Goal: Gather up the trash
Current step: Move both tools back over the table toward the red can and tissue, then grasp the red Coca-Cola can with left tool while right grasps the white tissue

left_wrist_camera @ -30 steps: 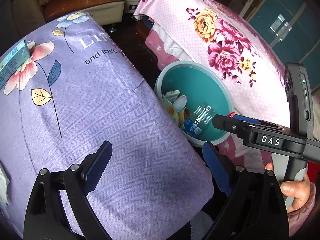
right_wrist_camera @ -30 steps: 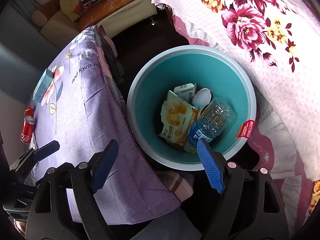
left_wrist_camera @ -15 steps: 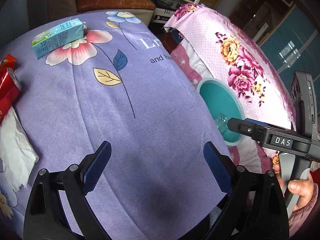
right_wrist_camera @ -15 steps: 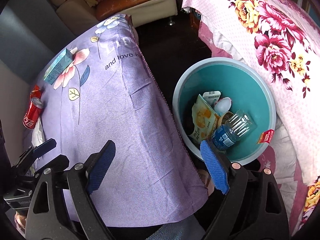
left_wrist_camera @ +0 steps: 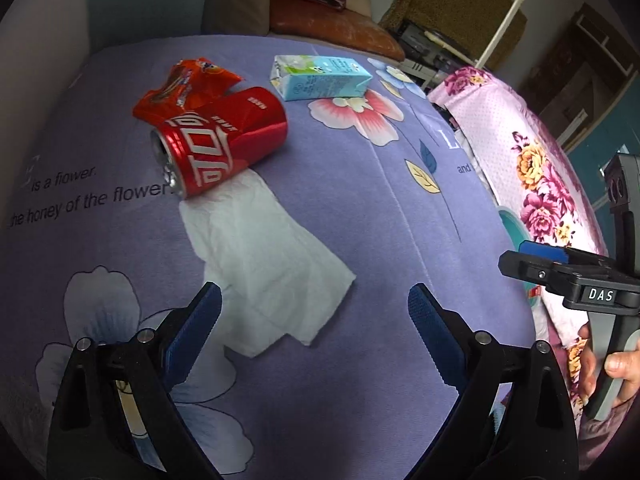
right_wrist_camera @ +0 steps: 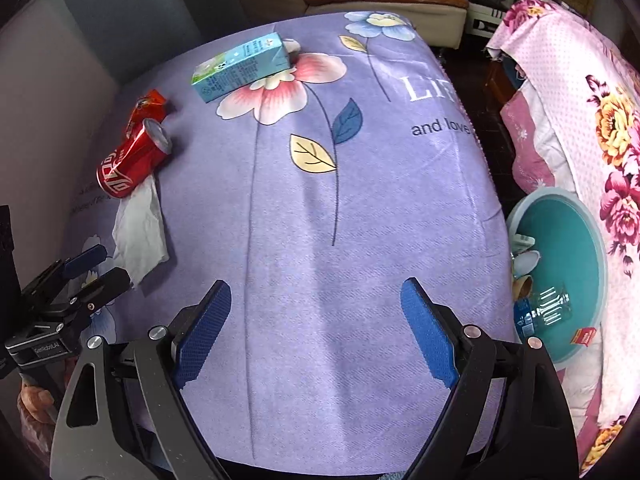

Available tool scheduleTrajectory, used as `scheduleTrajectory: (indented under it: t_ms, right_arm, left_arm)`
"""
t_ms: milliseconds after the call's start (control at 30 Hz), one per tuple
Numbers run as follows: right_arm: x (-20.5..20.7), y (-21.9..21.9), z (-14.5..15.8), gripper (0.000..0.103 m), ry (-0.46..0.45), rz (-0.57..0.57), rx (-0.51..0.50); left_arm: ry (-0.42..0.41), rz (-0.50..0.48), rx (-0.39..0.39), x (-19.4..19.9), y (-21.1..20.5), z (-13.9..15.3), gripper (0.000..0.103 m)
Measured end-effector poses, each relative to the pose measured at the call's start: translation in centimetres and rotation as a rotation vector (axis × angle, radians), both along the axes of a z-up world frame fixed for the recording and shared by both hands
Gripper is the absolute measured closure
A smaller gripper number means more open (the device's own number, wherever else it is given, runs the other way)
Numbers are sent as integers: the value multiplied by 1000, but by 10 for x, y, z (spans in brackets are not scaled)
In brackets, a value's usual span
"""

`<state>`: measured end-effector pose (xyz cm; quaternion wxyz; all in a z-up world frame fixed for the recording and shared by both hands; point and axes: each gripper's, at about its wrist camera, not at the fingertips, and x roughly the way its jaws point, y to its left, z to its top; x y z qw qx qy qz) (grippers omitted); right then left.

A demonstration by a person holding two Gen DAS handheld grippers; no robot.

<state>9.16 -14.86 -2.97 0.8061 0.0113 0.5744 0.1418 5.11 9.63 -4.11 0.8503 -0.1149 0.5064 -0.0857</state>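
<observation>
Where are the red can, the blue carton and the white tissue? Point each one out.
red can [left_wrist_camera: 224, 148]: left wrist view, on its printed side.
blue carton [left_wrist_camera: 320, 78]: left wrist view, on its long face.
white tissue [left_wrist_camera: 264, 256]: left wrist view, on its crumpled middle.

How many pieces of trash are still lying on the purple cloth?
4: a red soda can on its side, a red snack wrapper behind it, a white tissue partly under the can, and a light-blue drink carton farther back. Others may lie out of view.

Cloth [right_wrist_camera: 360, 240] centre bare, passable; can [left_wrist_camera: 220, 148], tissue [left_wrist_camera: 264, 260], carton [left_wrist_camera: 320, 78] crowd far-left side.
</observation>
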Motion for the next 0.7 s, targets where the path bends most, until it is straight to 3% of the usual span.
scheduleTrajectory:
  t_ms: [367, 700]
  right_arm:
    - [22, 126, -14, 20, 29, 247, -11]
    - [26, 201, -35, 20, 25, 383, -37]
  left_arm:
    - [29, 161, 54, -14, 106, -13, 9]
    - [53, 218, 46, -9, 139, -26, 8]
